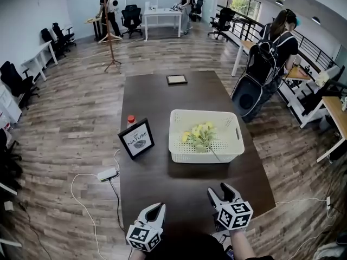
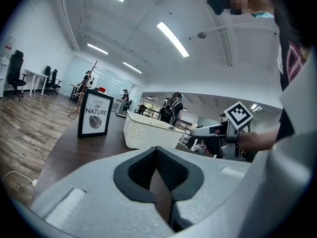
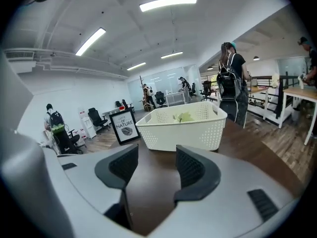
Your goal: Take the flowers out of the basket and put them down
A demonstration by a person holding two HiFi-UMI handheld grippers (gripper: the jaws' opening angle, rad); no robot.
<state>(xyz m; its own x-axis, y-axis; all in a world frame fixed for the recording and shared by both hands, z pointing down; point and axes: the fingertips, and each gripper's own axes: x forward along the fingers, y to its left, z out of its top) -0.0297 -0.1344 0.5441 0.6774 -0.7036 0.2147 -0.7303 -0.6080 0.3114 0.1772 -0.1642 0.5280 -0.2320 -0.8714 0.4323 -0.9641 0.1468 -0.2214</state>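
Note:
A white perforated basket (image 1: pixel 234 145) stands on the dark brown table (image 1: pixel 162 99). In it lies a bunch of yellow flowers (image 1: pixel 199 134) with green stems. The basket (image 3: pixel 208 128) shows ahead in the right gripper view, with the flowers (image 3: pixel 184 117) peeking over its rim. My right gripper (image 1: pixel 219 192) hovers near the table's front edge, short of the basket, its jaws apart with nothing between them. My left gripper (image 1: pixel 155 212) is at the front left, jaws closed together and empty. The left gripper view shows the basket (image 2: pixel 148 133) and the right gripper (image 2: pixel 200 131) to the right.
A framed "Love of Nature" sign (image 1: pixel 136 138) stands left of the basket, with a red-capped bottle (image 1: pixel 130 120) behind it. A small dark frame (image 1: pixel 177 79) lies at the table's far end. A power strip (image 1: pixel 107 174) and cables hang off the left edge. People and office chairs stand around.

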